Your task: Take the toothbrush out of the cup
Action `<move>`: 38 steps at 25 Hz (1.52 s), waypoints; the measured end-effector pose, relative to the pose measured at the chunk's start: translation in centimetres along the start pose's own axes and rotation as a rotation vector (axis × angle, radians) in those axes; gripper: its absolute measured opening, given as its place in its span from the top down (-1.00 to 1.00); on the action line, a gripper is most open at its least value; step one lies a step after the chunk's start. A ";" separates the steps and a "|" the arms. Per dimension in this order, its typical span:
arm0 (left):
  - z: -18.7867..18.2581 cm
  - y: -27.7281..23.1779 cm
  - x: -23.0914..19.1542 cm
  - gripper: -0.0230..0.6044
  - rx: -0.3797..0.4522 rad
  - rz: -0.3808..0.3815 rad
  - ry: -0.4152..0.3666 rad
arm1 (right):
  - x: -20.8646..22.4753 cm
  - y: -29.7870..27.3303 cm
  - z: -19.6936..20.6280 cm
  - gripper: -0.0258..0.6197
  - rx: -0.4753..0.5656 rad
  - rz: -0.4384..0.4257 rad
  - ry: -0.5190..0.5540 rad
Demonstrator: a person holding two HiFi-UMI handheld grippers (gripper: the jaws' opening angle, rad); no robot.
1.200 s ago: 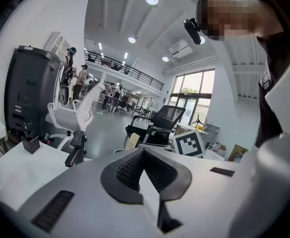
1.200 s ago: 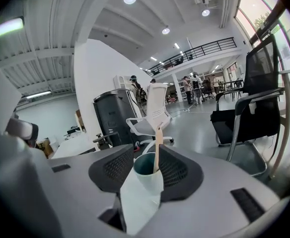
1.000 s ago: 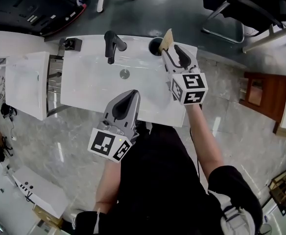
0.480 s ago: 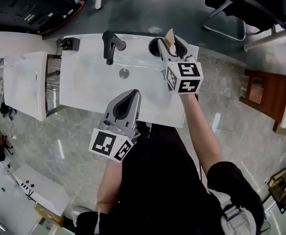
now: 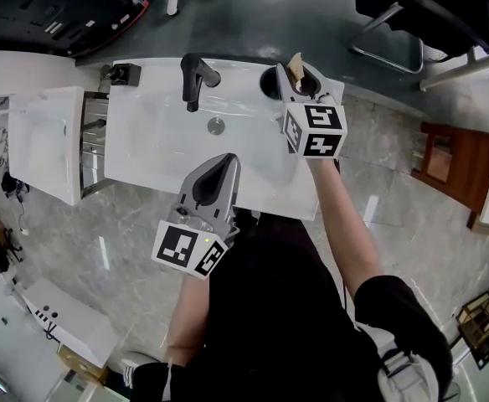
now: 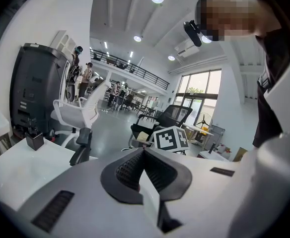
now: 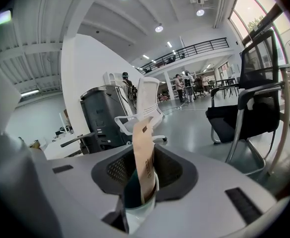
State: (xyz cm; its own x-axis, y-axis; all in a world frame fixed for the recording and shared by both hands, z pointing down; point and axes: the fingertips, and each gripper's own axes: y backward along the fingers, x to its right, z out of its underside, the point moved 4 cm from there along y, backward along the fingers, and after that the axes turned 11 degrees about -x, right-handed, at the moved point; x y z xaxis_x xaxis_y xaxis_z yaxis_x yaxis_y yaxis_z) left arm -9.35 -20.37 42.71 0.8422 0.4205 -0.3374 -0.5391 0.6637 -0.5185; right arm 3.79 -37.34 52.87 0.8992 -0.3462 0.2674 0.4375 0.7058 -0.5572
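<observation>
Little writing can be read: the toothbrush (image 7: 144,148) stands in a flat kraft-paper sleeve with a small dark mark near its top and a line of fine print down its face, too small to make out. The two marker cubes, one on each gripper, carry only black-and-white square patterns. In the head view the one cup (image 5: 269,82) is a dark, round thing at the upper right corner of the white, glossy sink top (image 5: 161,153), and the sleeve rises out of it, tilted. In the right gripper view the cup's inside looks dark green, with a pale rim below it. The right gripper (image 5: 300,78) reaches over the cup, and its jaws have just been closing. Their dark, ribbed pads now press on the two edges of the sleeve, which stands upright between them with its lower end down in the cup. The left gripper (image 6: 144,152) hangs at the near edge of the sink top, well apart from the cup, with its grey jaws together and nothing between them. On the sink top are one matte black faucet (image 5: 197,75), one round metal drain (image 5: 216,126) and one small black box-like object (image 5: 124,74) at the upper left. The floor is grey, veined stone tile.
</observation>
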 end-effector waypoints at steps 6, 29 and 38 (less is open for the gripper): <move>0.0 0.2 0.1 0.88 0.004 0.003 -0.001 | 0.4 0.2 -0.1 0.68 -0.002 0.022 0.000; -0.2 4.2 0.1 0.88 0.075 0.033 -0.037 | -1.9 4.5 -3.3 0.75 0.099 0.080 0.056; 0.2 7.0 0.8 0.88 0.110 0.087 -0.070 | -4.2 10.1 -5.9 0.75 0.205 0.089 0.050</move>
State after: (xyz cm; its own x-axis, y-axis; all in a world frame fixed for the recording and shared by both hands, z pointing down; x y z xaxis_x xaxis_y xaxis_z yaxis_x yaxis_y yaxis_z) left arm -12.46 -15.28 39.02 0.7930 0.5186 -0.3198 -0.6091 0.6852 -0.3993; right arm 4.42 -32.41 41.48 0.9351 -0.3037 0.1826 0.3530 0.8438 -0.4041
